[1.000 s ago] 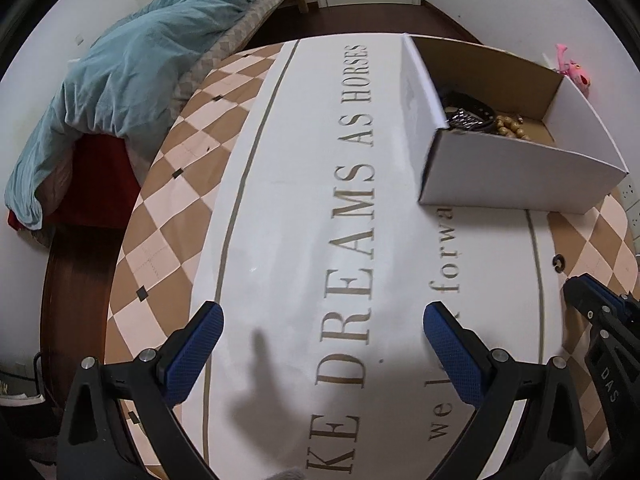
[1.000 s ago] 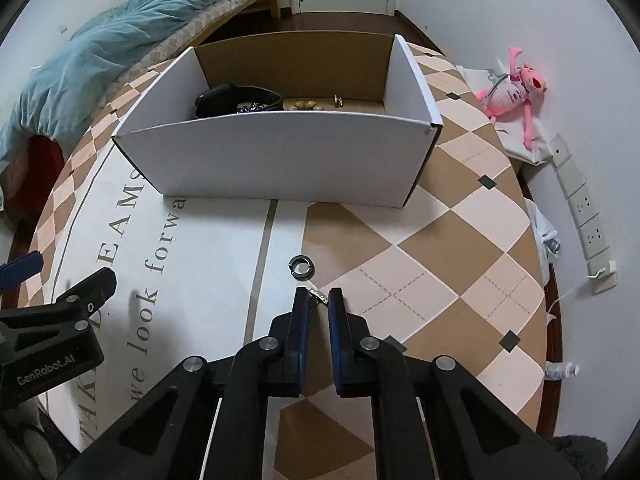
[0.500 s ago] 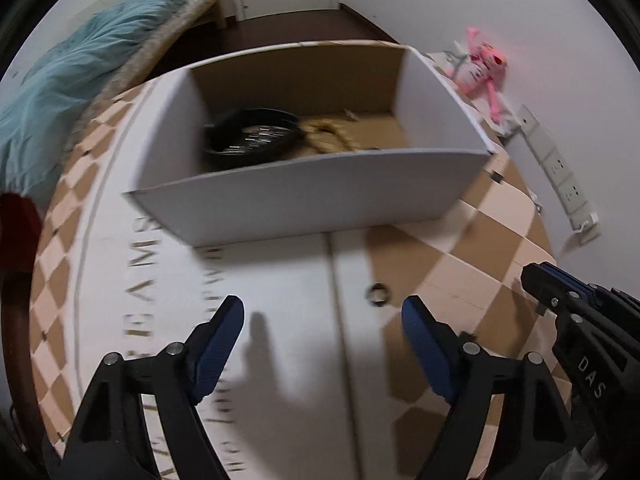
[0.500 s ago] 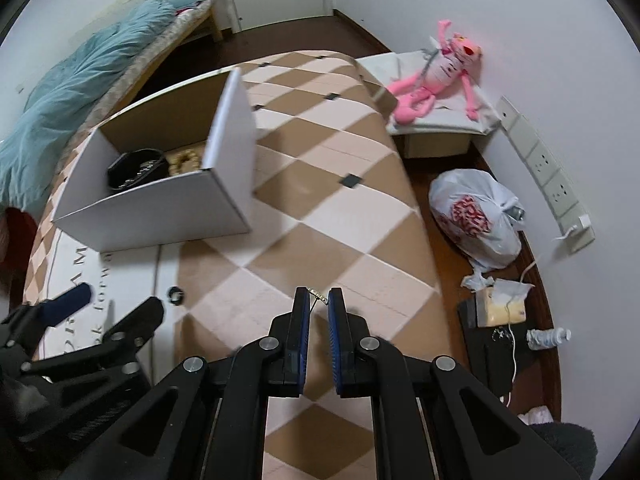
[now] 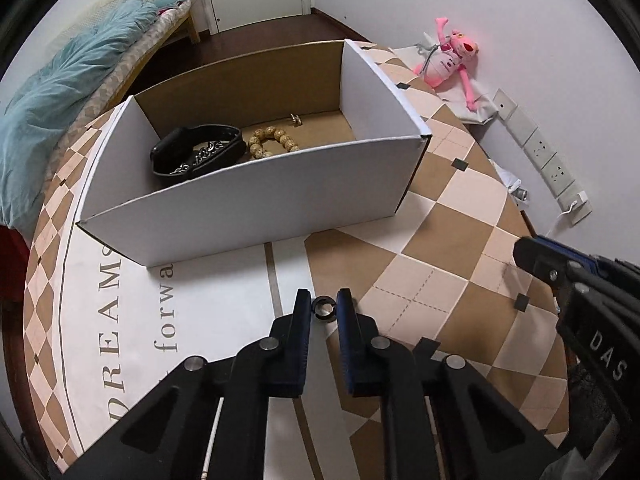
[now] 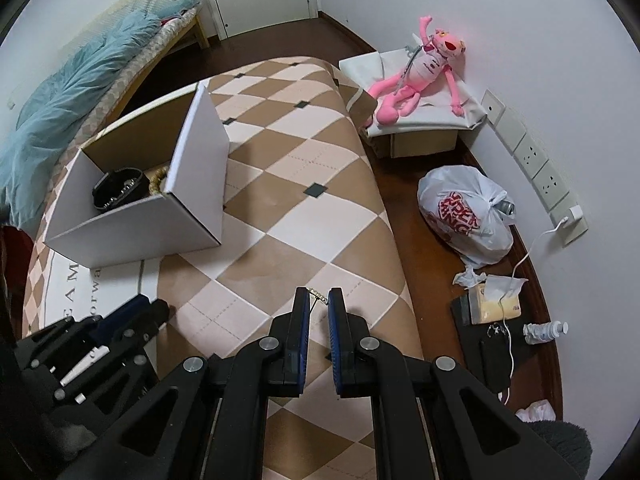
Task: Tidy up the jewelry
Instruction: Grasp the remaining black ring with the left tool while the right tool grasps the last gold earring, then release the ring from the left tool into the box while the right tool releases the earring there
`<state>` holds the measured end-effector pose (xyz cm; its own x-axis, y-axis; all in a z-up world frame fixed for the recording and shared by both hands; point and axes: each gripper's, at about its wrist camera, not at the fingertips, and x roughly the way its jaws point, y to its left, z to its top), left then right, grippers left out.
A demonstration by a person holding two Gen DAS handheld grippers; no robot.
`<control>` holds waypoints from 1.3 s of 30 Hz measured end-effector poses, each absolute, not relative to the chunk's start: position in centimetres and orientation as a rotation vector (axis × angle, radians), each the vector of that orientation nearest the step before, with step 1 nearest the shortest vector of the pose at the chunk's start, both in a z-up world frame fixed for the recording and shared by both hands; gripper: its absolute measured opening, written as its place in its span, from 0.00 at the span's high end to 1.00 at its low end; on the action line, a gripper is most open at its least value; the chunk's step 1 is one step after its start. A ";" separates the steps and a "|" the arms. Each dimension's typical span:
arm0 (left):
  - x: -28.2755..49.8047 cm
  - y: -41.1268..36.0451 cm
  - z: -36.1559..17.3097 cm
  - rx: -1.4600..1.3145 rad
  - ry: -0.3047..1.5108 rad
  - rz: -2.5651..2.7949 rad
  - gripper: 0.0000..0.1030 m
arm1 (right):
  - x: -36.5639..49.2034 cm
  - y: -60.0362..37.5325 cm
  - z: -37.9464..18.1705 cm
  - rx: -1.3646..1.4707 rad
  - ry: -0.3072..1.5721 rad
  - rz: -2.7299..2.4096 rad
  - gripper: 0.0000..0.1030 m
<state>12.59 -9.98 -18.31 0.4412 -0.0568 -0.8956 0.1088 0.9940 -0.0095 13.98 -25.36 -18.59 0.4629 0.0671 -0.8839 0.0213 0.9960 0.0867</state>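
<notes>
Since a moment ago my left tongs [image 5: 324, 304] have just closed on the dark ring [image 5: 324, 307], at 6 o'clock from the box [image 5: 256, 196]; my right tongs [image 6: 318, 300] clench 1 small gold chain [image 6: 318, 295].

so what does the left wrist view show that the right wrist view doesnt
Only the left wrist view shows the dark ring between the left gripper's fingertips, its jaws having just been closing around it, and the small gold piece on the box floor.

Only the right wrist view shows the right gripper shut on a small gold chain piece, and the white plastic bag and tissue pack on the floor.

Both show the white box with the black band and bead bracelet, and the pink plush toy.
</notes>
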 end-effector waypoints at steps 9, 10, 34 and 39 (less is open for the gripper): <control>13.4 -6.9 -11.3 -0.047 1.020 -0.138 0.90 | 15.2 -23.7 -13.3 0.114 1.027 0.139 0.91; 14.1 -5.9 -10.3 -0.075 1.020 -0.145 0.90 | 15.9 -23.2 -12.7 0.119 1.027 0.162 0.91; 23.3 1.8 -8.8 -0.070 1.141 0.043 0.10 | 27.9 -16.5 -12.4 -0.058 1.265 0.252 0.69; 22.3 2.7 -8.7 -0.044 1.117 0.112 0.02 | 26.9 -16.7 -12.1 -0.087 1.250 0.198 0.47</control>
